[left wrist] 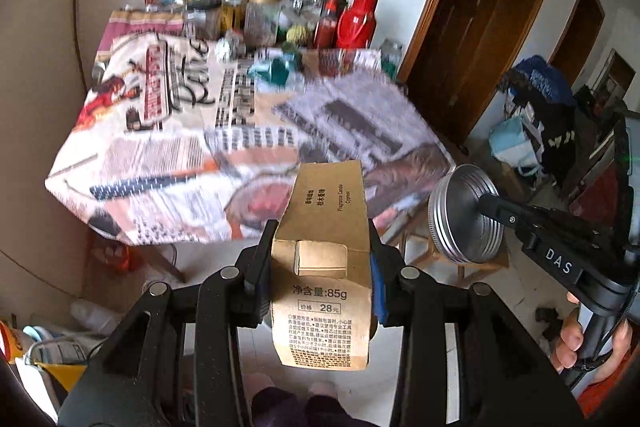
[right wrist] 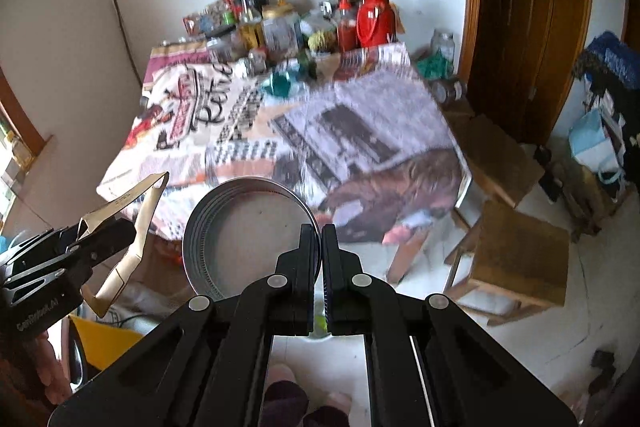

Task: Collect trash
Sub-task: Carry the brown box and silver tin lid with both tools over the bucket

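Note:
My left gripper (left wrist: pixel 322 251) is shut on a flattened brown cardboard candle box (left wrist: pixel 326 227) and holds it in the air in front of the table. The box also shows edge-on in the right wrist view (right wrist: pixel 136 223), with the left gripper (right wrist: pixel 100 239) around it. My right gripper (right wrist: pixel 319 229) is shut on the rim of a round silver metal tin lid (right wrist: pixel 252 231), held in the air beside the box. The tin lid (left wrist: pixel 460 215) and the right gripper (left wrist: pixel 490 203) also show at the right of the left wrist view.
A table with a printed newspaper-pattern cloth (left wrist: pixel 240 131) stands ahead, with bottles, jars and a red thermos (left wrist: pixel 358 19) crowded along its far edge. Wooden stools (right wrist: pixel 520 259) stand on the floor to the right. Brown doors (left wrist: pixel 488 7) and bags (left wrist: pixel 532 115) are at the right.

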Demonstrator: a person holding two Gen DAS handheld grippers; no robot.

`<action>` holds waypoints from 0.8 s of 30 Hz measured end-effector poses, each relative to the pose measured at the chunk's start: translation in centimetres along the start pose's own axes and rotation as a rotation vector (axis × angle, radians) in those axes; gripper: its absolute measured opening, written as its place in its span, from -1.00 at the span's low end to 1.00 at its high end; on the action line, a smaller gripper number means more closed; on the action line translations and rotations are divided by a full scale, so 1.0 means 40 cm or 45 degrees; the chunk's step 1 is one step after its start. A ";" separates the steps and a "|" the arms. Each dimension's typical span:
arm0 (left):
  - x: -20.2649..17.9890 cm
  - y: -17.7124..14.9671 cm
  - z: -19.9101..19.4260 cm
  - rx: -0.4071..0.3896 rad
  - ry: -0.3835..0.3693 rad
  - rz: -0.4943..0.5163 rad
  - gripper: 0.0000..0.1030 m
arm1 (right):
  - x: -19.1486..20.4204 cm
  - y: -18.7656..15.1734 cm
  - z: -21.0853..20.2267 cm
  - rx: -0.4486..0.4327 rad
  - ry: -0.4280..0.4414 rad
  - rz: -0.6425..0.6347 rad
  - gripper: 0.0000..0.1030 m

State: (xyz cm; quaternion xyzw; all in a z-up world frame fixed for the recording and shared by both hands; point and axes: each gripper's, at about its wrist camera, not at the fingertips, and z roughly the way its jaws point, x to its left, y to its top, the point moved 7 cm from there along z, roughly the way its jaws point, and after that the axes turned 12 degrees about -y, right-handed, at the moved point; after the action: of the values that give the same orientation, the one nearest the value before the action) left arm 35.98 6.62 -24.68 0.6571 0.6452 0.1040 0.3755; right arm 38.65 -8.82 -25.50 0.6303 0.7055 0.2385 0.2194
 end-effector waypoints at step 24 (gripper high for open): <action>0.364 -0.441 0.624 0.444 -0.034 -0.202 -0.25 | 0.035 -0.402 0.656 0.437 -0.102 0.021 -0.93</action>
State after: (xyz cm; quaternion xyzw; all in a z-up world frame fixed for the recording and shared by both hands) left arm 40.02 9.10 -58.20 0.6606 0.6983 -0.0479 0.2714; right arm 41.90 -7.32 -56.09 0.6734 0.7212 0.0910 0.1347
